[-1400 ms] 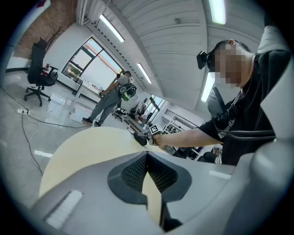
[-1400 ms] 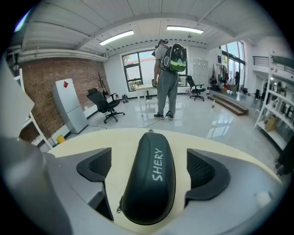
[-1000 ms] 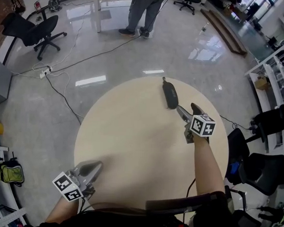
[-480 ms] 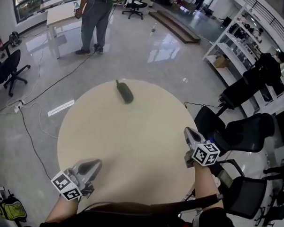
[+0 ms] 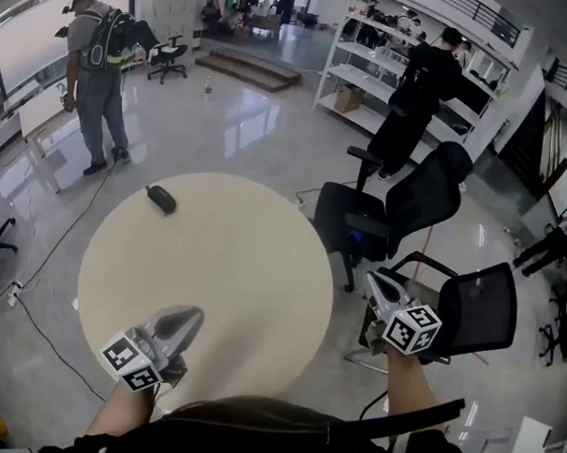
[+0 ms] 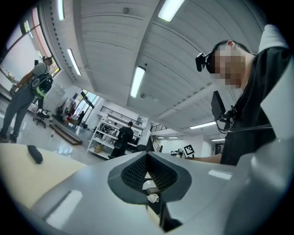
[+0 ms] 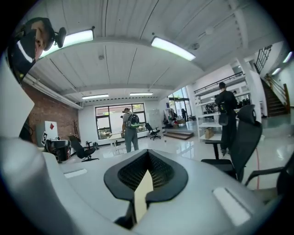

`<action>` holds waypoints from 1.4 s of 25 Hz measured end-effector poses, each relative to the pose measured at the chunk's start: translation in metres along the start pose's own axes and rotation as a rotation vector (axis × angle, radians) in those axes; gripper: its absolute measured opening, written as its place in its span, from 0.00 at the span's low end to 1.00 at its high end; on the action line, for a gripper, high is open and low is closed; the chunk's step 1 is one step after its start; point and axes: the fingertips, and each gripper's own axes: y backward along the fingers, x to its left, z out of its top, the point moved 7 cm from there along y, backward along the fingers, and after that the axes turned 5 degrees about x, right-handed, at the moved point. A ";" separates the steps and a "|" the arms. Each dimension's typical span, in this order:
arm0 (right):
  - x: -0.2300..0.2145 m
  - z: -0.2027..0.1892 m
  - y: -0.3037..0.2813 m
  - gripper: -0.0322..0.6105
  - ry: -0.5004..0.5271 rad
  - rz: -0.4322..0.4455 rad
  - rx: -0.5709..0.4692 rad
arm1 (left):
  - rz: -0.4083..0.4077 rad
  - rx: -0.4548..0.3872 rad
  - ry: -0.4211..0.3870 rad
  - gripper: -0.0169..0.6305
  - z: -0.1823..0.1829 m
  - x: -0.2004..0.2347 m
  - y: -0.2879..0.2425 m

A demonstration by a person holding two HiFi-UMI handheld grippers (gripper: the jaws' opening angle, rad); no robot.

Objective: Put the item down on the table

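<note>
Nearest the camera, the left hand-held gripper (image 5: 186, 320) is hanging over the near edge of the round worktop (image 5: 235, 266), its marker cube sitting toward the person's wrist. In the left gripper view its jaws are meeting at the tips, narrow, with nothing gripped between them (image 6: 148, 157). The right hand-held gripper (image 5: 375, 279) is hovering off the worktop's right side, above a mesh-backed chair (image 5: 472, 309). In its own view the jaws are pressing together and holding nothing (image 7: 148, 155).

The worktop is lying bare across its middle. The item (image 5: 160, 199), a small dark oblong, is resting flat on the far left part of the worktop, well apart from both hand-held grippers. It is also showing in the left gripper view as a dark shape on the pale surface (image 6: 34, 153).

Beyond the worktop's right edge a second chair (image 5: 411, 203) is standing on the glossy floor (image 5: 259, 135). A cable (image 5: 33, 271) is trailing over the floor on the left.

Farther off, a person with a backpack (image 5: 96, 72) is standing at the upper left. A person in black (image 5: 423, 81) is standing by the shelves (image 5: 371, 42) at the far right.
</note>
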 end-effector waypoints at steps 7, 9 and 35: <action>-0.040 -0.030 0.196 0.07 -0.059 -0.180 -0.077 | -0.178 0.018 -0.040 0.02 -0.009 -0.125 -0.096; -0.045 -0.034 0.247 0.07 -0.082 -0.224 -0.102 | -0.231 0.012 -0.022 0.02 -0.012 -0.157 -0.124; -0.025 -0.084 0.437 0.07 -0.176 -0.558 -0.227 | -0.573 0.191 -0.060 0.02 -0.053 -0.272 -0.247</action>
